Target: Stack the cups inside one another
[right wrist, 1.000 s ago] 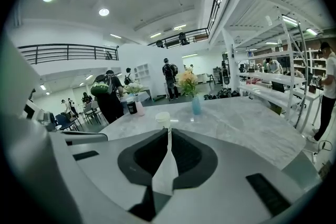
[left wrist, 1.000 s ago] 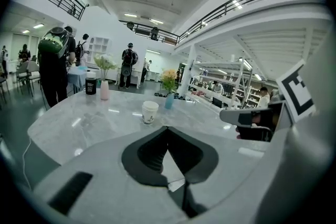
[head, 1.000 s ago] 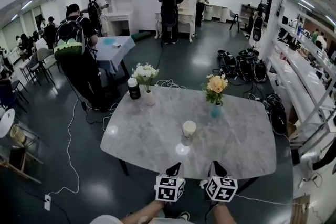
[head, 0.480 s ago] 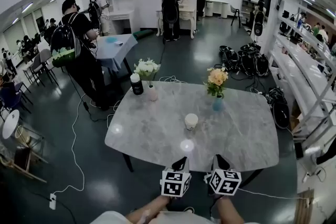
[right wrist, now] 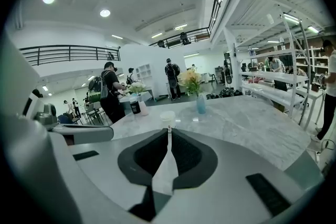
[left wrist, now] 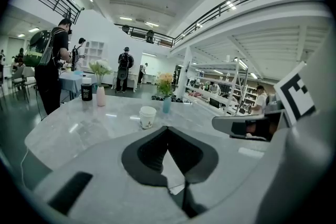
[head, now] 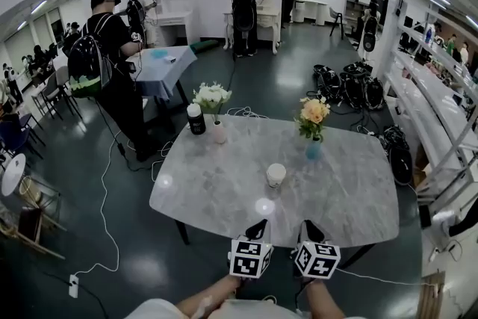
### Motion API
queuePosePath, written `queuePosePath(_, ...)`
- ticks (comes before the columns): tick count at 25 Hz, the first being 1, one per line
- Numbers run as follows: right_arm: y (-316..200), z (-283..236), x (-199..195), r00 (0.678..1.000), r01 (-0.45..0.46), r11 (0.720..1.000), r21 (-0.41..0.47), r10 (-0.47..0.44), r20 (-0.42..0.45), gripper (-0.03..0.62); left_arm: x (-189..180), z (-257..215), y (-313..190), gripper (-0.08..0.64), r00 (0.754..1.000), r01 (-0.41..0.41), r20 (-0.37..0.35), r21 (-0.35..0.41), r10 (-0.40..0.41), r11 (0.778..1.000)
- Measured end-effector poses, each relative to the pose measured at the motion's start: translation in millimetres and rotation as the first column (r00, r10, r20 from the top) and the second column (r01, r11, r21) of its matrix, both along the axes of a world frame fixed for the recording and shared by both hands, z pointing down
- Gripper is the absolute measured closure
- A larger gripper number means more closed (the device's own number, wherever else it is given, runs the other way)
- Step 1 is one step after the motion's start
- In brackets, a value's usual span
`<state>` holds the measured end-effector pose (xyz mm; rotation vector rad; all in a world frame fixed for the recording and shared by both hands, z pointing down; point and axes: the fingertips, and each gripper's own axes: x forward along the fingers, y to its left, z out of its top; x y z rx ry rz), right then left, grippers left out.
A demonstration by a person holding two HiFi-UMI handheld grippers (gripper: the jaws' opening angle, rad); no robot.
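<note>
One white paper cup (head: 275, 174) is standing upright near the middle of the marble worktop (head: 209, 198), well apart from both tongs. A blue vase (head: 314, 149) of orange flowers is sitting behind it, to the right. Only one cup outline is showing, and I cannot tell whether others are nested inside.

The left tongs (head: 259, 225) and right tongs (head: 308, 225) are hovering side by side over the near edge, both pointing toward the cup. In each gripper view the jaws are meeting tip to tip and gripping nothing.

Handling, as a judgement: the cup is looking light and thin-walled, so it is probably easy to crush or tip. The polished worktop is likely letting it slide if nudged. The best hold is probably across the wall just under the rolled rim, where paper is stiffest, squeezing gently. The jaws are needing to part before any approach.
</note>
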<state>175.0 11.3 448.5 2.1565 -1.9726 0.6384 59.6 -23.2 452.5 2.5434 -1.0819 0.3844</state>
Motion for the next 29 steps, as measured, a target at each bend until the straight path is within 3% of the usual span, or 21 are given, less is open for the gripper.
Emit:
queuePosePath(7, -9.2, -8.5, -0.9, 0.997, -0.007, 1.0, 0.012, 0.008, -0.071, 0.584, -2.1, 3.4, -7.7, 0.565, 1.0, -0.003, 0.004, -0.008, 0.003, 1.0)
queuePosePath(29, -6.0, -11.7, 10.6, 0.994, -0.059, 0.998, 0.016, 0.06, -0.088, 0.584, -0.3, 7.3, -10.9, 0.565, 1.0, -0.019, 0.0, -0.028, 0.019, 0.999)
